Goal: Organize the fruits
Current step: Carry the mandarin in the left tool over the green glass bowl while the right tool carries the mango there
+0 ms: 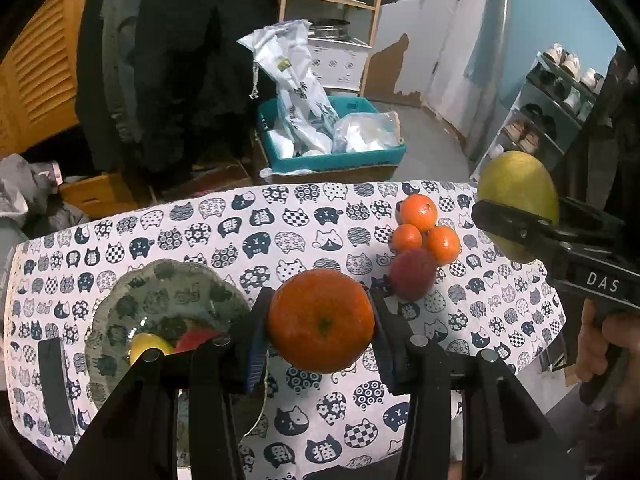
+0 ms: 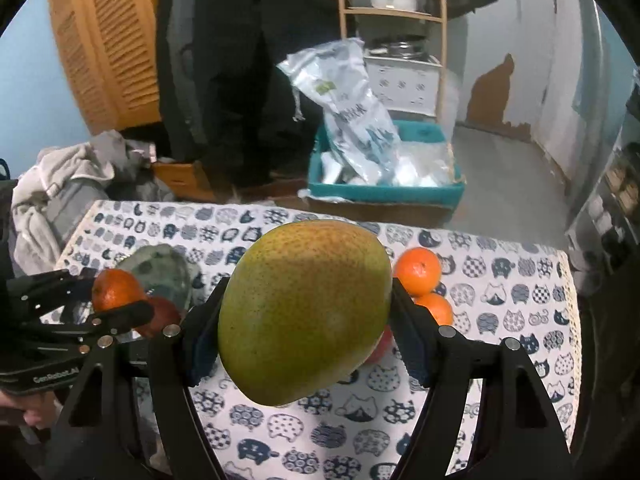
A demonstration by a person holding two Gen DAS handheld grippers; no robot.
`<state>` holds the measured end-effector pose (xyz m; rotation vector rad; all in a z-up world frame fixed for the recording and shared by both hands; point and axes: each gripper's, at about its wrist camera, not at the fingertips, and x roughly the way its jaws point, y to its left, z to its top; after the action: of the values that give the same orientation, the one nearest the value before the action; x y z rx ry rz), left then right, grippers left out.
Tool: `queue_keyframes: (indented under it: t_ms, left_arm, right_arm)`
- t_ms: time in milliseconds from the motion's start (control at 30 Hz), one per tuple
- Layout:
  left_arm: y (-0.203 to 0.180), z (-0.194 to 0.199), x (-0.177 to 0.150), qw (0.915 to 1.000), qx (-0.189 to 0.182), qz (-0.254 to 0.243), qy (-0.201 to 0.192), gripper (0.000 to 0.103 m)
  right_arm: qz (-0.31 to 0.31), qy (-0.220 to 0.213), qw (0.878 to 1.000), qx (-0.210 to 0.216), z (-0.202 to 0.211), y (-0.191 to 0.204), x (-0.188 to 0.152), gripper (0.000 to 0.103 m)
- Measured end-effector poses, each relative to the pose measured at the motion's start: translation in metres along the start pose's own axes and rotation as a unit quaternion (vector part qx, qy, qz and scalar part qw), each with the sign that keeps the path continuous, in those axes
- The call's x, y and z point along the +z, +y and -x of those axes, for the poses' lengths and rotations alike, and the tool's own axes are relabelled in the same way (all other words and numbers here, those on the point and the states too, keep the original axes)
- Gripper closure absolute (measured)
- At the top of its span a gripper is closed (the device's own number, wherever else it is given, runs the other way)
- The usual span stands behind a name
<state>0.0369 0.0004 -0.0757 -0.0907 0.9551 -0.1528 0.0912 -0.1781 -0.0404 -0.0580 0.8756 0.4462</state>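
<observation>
The left gripper (image 1: 321, 322) is clamped on a big orange (image 1: 321, 320), both pads pressed to its sides, held above the cat-print tablecloth (image 1: 224, 240) w/ no contact to the cloth. Just left of it sits the green glass plate (image 1: 168, 292), w/ a yellow fruit (image 1: 149, 346) and a red fruit (image 1: 196, 338) in it, both partly hidden behind the gripper's left finger. Further back on the right is a cluster of three small oranges (image 1: 426, 226) touching each other, and a reddish plum-like fruit (image 1: 413, 275) right against the front of them. The right gripper (image 2: 306, 316) grips a green-yellow mango (image 2: 306, 310) between its fingers, lifted off the table; in the right wrist view the mango blocks most of the middle, so only two of the small oranges show beside it, plus a sliver of red fruit under it. A dark flat block (image 1: 56, 386) lies on the cloth near the left edge, beside the plate. Behind the table: a teal bin (image 1: 332, 160) stuffed w/ plastic bags, a wooden shelf (image 1: 332, 0) w/ pots, and a shoe rack (image 1: 560, 112) on the right.
</observation>
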Motion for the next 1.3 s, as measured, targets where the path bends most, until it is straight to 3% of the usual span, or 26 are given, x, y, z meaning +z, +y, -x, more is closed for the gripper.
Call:
queue_keyframes:
  t_ms: [633,967,1300]
  left_arm:
    - [0.086,0.024,-0.023,0.9962,0.042,0.076,-0.008,0.057]
    - [0.139,0.018,-0.048,0.9898,0.073,0.121,0.013,0.057]
    - [0.178,-0.001,-0.063,0.9822,0.099,0.156,0.036,0.057]
  right_arm:
    - [0.039,0.019,0.997,0.065,-0.034,0.084,0.025,0.029]
    - [0.057,0.060,0.991,0.101,-0.077,0.134,0.025,0.029]
    - [0.090,0.096,0.985,0.111,-0.130,0.175,0.018,0.029]
